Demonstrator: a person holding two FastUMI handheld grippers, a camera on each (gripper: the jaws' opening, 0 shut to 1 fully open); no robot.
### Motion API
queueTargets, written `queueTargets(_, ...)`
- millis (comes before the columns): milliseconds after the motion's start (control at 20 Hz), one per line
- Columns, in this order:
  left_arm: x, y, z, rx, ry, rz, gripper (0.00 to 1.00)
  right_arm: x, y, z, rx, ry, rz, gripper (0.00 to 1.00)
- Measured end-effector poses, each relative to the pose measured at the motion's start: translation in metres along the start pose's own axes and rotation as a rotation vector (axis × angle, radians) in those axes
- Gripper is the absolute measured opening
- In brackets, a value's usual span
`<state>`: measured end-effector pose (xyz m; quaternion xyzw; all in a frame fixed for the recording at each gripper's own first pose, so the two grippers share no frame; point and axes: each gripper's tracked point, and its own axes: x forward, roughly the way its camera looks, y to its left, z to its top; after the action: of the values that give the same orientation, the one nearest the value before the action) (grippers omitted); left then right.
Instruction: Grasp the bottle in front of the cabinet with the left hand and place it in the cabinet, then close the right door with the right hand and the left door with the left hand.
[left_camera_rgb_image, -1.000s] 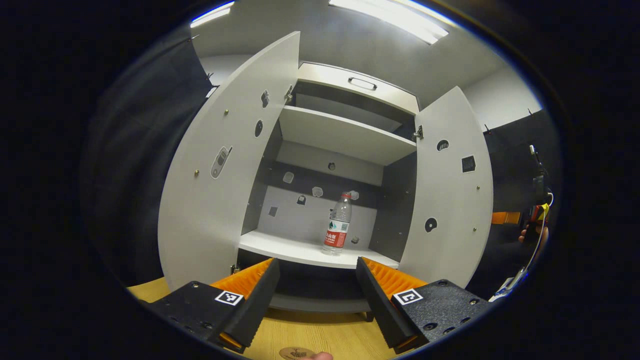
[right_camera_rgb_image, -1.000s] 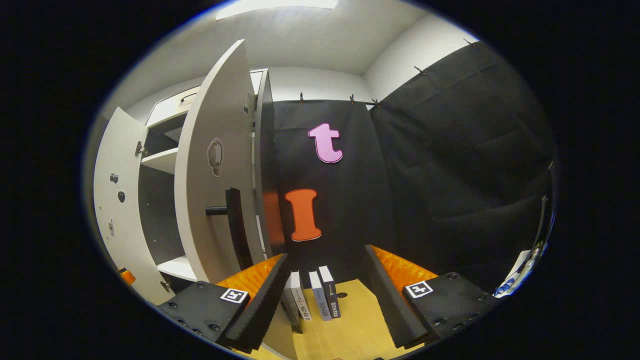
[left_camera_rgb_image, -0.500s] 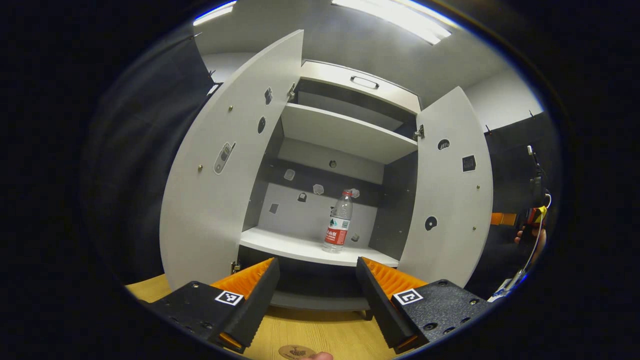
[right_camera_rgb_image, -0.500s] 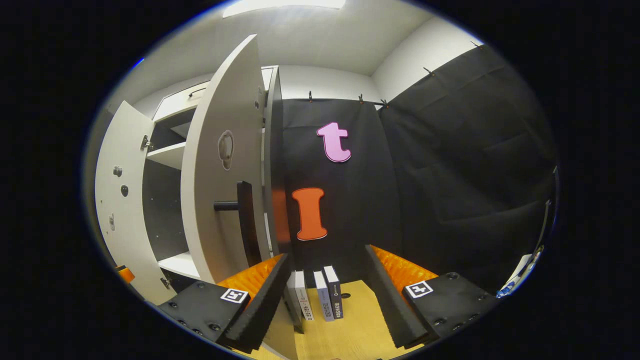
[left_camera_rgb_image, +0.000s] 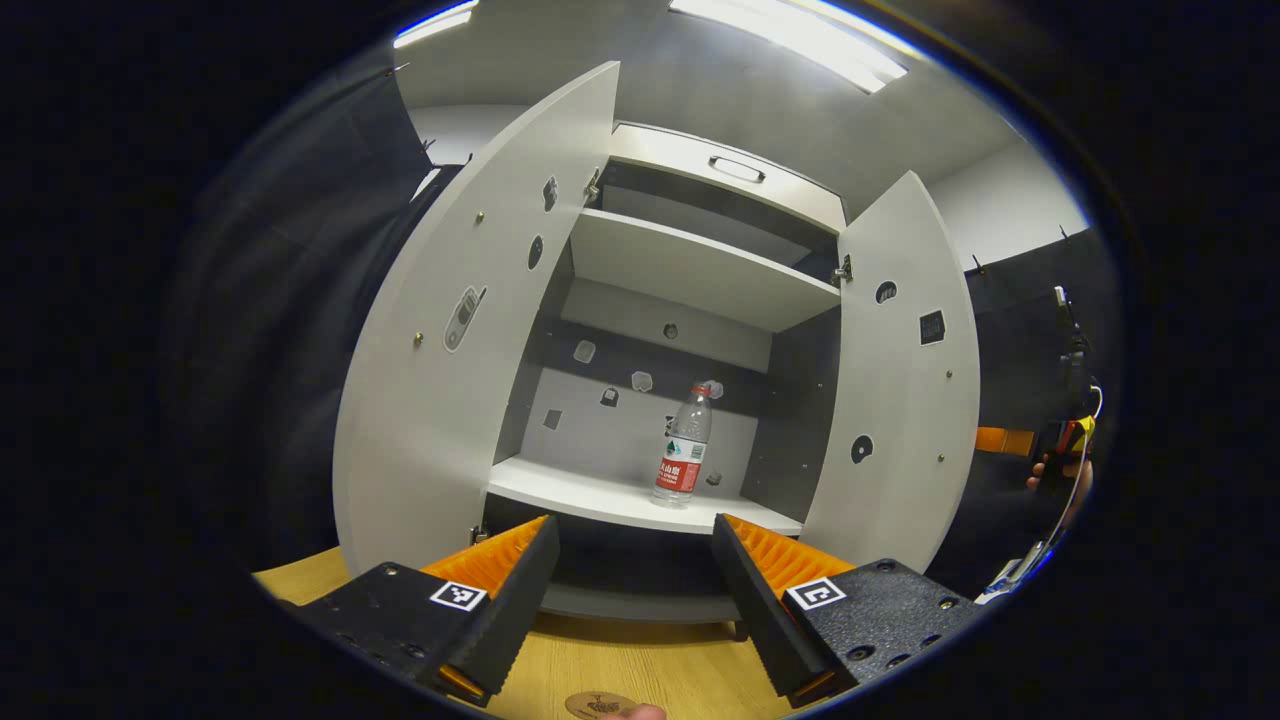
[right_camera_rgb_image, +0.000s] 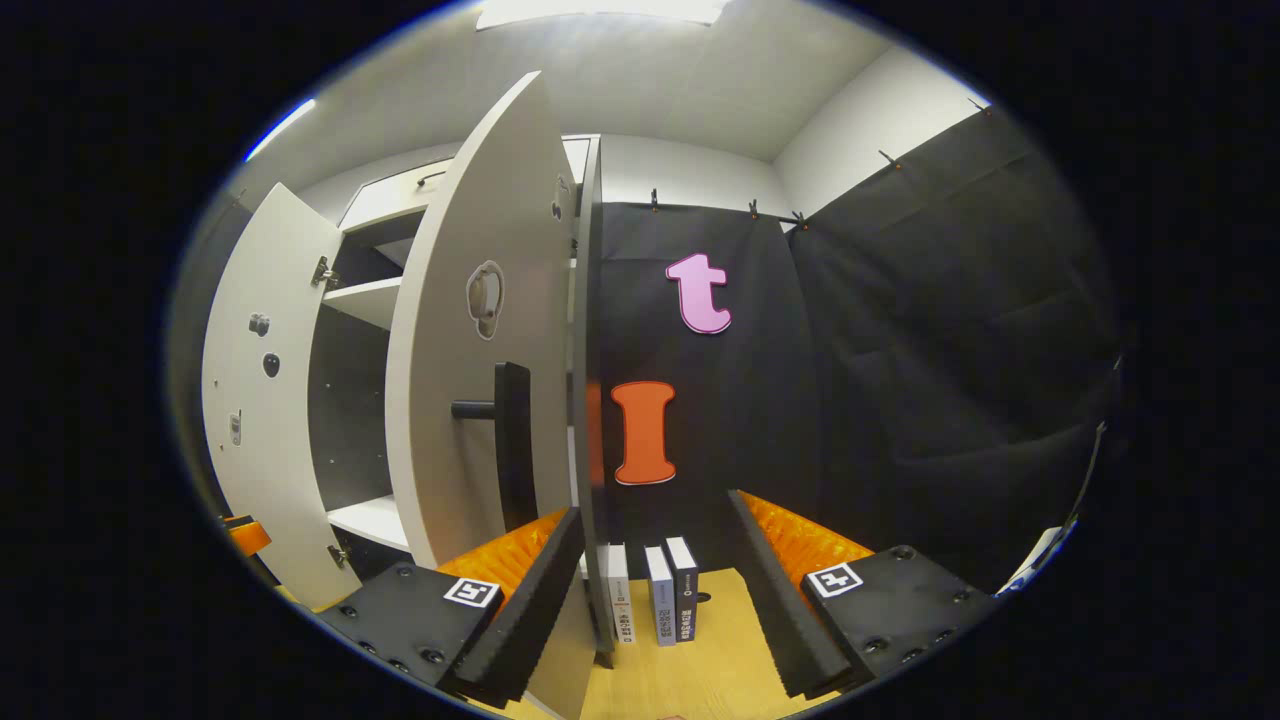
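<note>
- The left gripper (left_camera_rgb_image: 632, 585) is wide open and holds nothing; it is in front of the cabinet (left_camera_rgb_image: 700, 270).
- The right gripper (right_camera_rgb_image: 655, 590) is also wide open and empty, beside the right door (right_camera_rgb_image: 470, 350) with its black handle (right_camera_rgb_image: 512, 440).
- The bottle (left_camera_rgb_image: 684, 448) stands upright on the lower shelf (left_camera_rgb_image: 580, 490), between the two open doors.
- Three books (right_camera_rgb_image: 655, 605) stand on the wooden table (right_camera_rgb_image: 710, 670).

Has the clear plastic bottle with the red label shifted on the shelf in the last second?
No. The clear plastic bottle with the red label stands at the same spot on the white shelf, near the cabinet's right wall.
</note>
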<state>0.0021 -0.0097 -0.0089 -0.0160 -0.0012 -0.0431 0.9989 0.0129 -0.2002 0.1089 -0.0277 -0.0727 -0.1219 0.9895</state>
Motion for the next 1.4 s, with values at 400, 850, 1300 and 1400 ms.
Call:
queueTargets(400,0.003,0.021,0.007,0.016,0.000,0.001,0.94,0.000,0.045,-0.004,0.022,0.015,0.038,0.96)
queueTargets(850,0.003,0.036,0.012,0.018,-0.004,0.005,0.94,0.006,0.097,-0.007,0.017,0.024,0.116,0.96)
queueTargets(1300,-0.003,0.050,0.021,0.029,-0.029,0.045,0.94,0.017,0.143,-0.009,0.035,0.023,0.213,0.97)
queueTargets(1400,-0.005,0.053,0.022,0.028,-0.032,0.056,0.94,0.017,0.152,-0.013,0.030,0.028,0.236,0.97)
